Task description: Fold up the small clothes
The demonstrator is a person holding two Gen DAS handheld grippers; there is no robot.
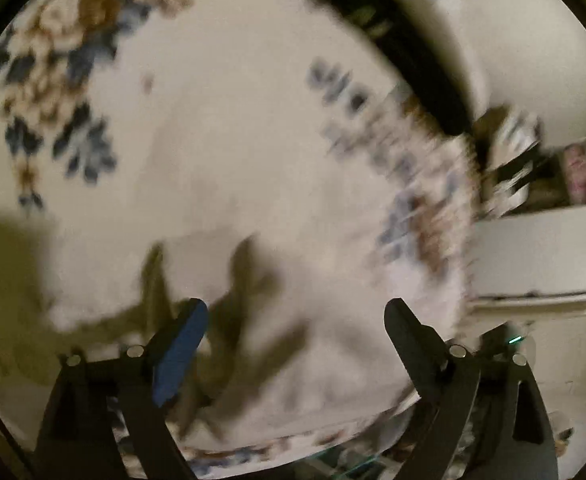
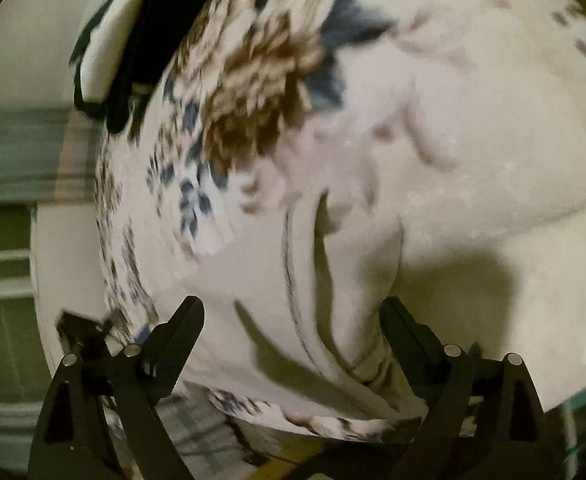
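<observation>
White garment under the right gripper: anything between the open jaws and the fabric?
Nothing visible. The right gripper stands open directly above the white garment, whose folded edge runs between the fingers; only its own shadow falls on the cloth.

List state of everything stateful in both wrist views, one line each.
left gripper: open, nothing between the fingers.
right gripper: open, nothing gripped.
white garment: lying on the floral cloth, creased, with raised folds; not held.
floral cloth: spread flat under the garment.
Both views are blurred, so finer detail cannot be told.
</observation>
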